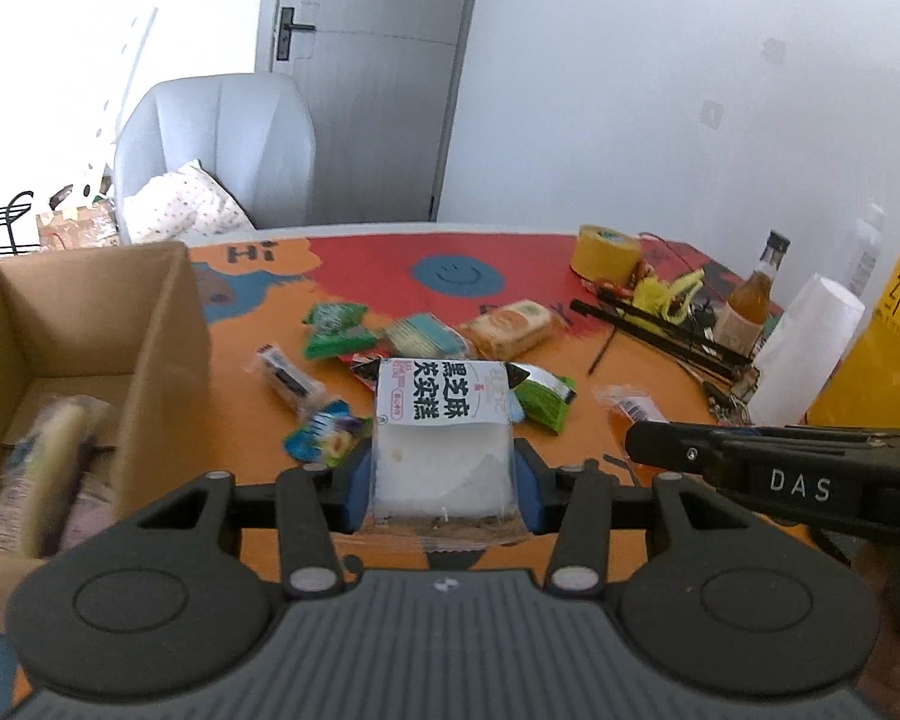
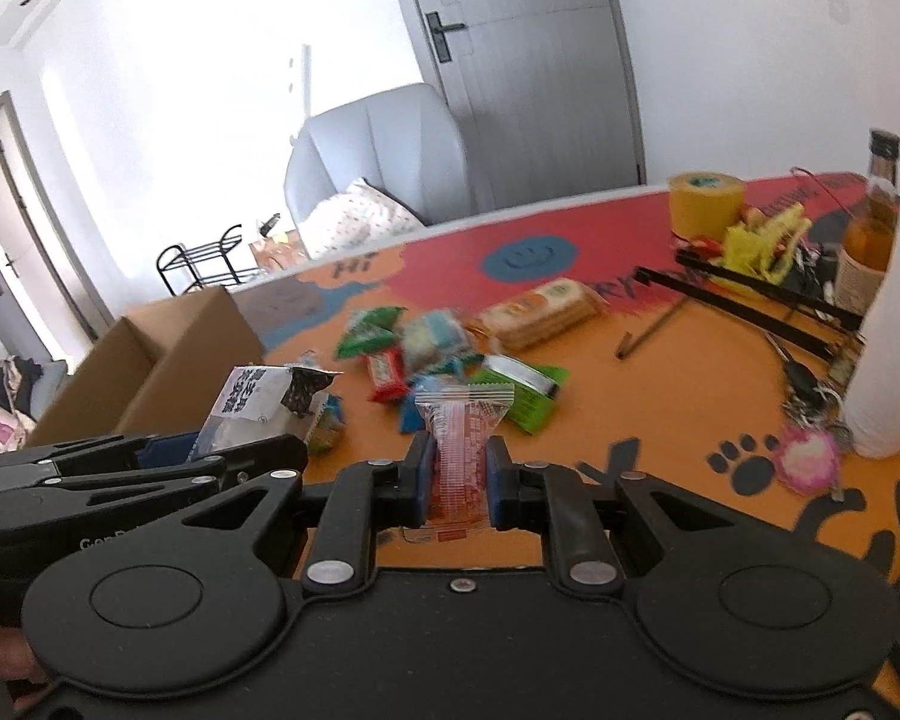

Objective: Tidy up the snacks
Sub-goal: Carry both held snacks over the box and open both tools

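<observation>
Currently, a white cake packet (image 1: 444, 450) is clamped in the left claw (image 1: 444, 486), raised above the tabletop (image 1: 618, 372), just right of the cardboard box (image 1: 90, 312). A slim red-printed snack packet (image 2: 459, 456) is gripped upright in the right claw (image 2: 457, 486). Loose snacks (image 1: 510, 327) are scattered beyond.

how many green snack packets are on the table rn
3: two green packets at the far left of the pile, one just behind the other, and a third green packet nearer, right of the white cake pack the left claw holds. More may hide behind it.
</observation>
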{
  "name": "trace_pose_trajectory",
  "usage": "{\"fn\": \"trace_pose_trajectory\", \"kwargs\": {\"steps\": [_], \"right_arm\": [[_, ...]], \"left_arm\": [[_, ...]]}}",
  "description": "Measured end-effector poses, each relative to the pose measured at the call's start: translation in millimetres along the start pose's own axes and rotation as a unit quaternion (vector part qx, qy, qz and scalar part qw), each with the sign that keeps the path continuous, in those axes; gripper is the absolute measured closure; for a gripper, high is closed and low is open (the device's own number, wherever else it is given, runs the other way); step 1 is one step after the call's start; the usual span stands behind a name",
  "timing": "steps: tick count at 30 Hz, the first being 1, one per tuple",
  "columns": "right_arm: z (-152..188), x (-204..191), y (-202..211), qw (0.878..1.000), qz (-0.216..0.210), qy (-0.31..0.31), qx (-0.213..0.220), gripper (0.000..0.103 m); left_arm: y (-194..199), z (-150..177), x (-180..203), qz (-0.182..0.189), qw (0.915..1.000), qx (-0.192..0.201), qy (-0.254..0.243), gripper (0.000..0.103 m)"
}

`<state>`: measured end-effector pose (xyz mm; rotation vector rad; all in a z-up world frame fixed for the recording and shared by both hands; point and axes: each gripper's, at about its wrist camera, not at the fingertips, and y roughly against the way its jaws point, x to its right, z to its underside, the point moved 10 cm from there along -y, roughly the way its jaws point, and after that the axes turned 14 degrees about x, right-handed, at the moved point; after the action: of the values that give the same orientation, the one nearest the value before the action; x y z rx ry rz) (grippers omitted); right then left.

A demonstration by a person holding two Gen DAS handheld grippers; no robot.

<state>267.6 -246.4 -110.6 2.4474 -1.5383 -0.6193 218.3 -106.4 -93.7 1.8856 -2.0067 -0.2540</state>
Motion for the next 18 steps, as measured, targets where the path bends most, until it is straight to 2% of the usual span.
{"fn": "trace_pose_trajectory", "kwargs": {"steps": [18], "right_arm": [[-15,-68,-9,0.999,-0.045,0.019,0.020,0.087]], "left_arm": [[37,-29,-60,-0.037,0.9984,0.033,0.025,0.057]]}}
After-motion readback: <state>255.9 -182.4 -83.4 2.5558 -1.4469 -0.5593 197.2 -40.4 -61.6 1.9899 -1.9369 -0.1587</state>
